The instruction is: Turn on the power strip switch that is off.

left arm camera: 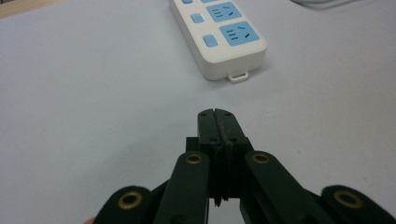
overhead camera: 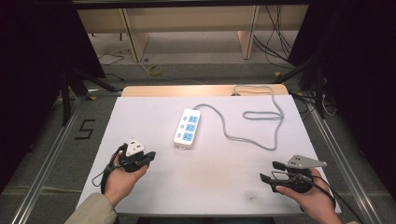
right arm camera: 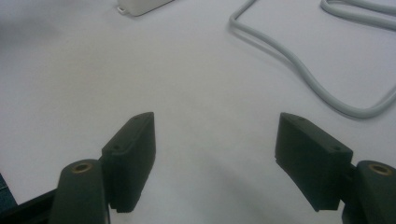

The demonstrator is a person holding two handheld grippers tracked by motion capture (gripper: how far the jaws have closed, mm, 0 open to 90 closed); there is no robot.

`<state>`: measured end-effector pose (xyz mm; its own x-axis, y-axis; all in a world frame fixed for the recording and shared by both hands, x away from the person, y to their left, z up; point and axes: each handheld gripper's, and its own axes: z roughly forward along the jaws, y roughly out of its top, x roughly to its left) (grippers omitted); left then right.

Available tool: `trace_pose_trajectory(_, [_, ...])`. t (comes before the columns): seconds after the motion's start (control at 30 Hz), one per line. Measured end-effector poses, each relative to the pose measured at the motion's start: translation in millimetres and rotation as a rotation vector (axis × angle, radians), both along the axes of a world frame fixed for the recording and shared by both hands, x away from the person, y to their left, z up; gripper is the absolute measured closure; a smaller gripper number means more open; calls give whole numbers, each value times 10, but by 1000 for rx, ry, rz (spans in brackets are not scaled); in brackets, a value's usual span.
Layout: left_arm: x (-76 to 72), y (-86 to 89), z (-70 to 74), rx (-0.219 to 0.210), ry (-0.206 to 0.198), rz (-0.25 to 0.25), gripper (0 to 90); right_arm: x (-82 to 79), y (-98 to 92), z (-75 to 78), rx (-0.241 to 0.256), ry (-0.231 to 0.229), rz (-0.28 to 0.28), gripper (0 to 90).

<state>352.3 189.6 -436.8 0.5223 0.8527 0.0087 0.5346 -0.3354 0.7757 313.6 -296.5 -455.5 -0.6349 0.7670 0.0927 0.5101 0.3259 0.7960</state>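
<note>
The power strip lies flat on the white table, slightly left of centre and toward the far half, with its long axis running roughly away from the person. Its white body carries 3 blue socket faces in a row, each with a small blue switch beside it; the left gripper view shows the 2 nearest sockets and a small hanging tab on the near end. A grey cable leaves the far end of the strip, loops across the right half of the table and passes over the far edge. The left gripper is held in the person's left hand near the front left of the table, apart from the strip and aimed toward its near end. In the left gripper view its jaws are pressed together with nothing between them. The right gripper is held in the right hand near the front right corner, well apart from the strip. In the right gripper view its jaws stand wide apart and empty over bare table, with the cable ahead of them.
</note>
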Motion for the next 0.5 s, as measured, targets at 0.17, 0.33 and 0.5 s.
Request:
trace_pose_trajectory(0.17, [119,-51,-4,-1,17,1,896,13,5,-4,1,3,-2,294])
trace_pose_trajectory(0.33, [197,-75,30,-8,18,4,897,0,10,-2,-3,1,1,294])
trace_pose_trajectory(0.5, [262,-92,60,-7,33,10,897,4,16,-8,2,6,7,294])
